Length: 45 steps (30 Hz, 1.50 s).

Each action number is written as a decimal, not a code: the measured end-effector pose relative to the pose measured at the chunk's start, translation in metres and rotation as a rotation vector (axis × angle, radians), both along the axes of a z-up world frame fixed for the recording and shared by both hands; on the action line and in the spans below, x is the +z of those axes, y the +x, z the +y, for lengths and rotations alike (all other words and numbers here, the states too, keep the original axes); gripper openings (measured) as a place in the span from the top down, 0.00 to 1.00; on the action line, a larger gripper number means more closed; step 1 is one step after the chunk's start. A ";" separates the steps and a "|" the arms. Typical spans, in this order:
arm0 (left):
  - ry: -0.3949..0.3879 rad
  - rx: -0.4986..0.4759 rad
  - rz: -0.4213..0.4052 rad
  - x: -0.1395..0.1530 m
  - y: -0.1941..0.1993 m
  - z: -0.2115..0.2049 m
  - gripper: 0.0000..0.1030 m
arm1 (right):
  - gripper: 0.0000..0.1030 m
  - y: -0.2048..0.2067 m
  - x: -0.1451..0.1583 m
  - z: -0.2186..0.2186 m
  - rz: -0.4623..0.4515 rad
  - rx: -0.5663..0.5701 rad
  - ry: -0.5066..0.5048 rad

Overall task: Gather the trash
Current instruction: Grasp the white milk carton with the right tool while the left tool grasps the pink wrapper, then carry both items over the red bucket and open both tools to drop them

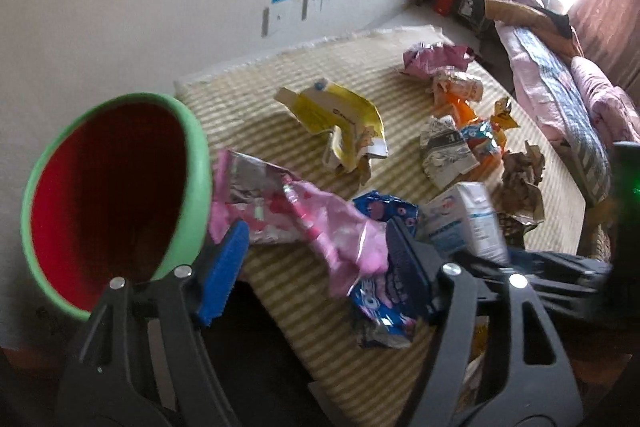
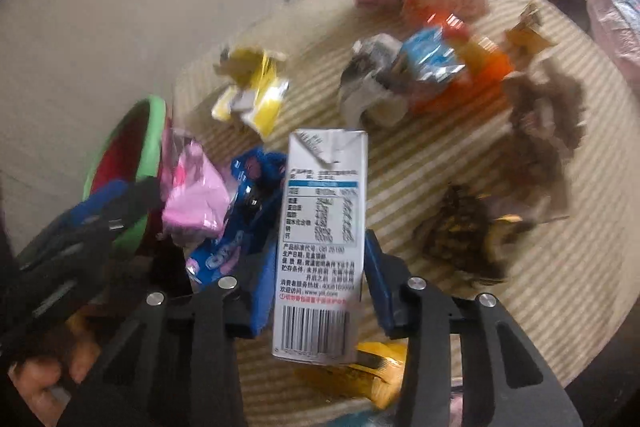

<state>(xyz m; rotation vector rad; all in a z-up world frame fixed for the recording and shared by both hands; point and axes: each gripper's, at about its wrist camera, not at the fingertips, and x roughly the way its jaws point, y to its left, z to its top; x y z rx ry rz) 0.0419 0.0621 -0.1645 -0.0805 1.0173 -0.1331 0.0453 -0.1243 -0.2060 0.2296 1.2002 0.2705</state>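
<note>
White milk carton (image 2: 324, 239) stands between the right gripper (image 2: 316, 291) pads, which look closed onto its sides; carton's lower end hides a yellow wrapper (image 2: 372, 375). Left gripper (image 1: 316, 263) part open around the pink wrapper (image 1: 304, 223), contact unclear. Blue wrapper (image 1: 380, 303) half hidden behind its right finger. Green bin (image 1: 196, 187) beside the mat (image 1: 248, 107), edge cut off. Farther trash blurred.
</note>
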 end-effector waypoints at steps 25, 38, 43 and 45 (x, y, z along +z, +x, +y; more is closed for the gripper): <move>0.076 0.090 -0.124 0.033 -0.025 0.076 0.74 | 0.62 0.018 0.078 0.051 -0.177 0.120 0.117; 0.042 0.305 -0.045 0.011 -0.017 0.171 0.73 | 0.62 0.077 0.050 0.191 -0.040 0.302 0.260; 0.041 0.343 -0.037 0.005 -0.015 0.177 0.70 | 0.59 0.079 0.045 0.204 -0.045 0.311 0.238; 0.041 0.353 -0.035 0.004 -0.014 0.176 0.64 | 0.59 0.080 0.046 0.205 -0.048 0.310 0.241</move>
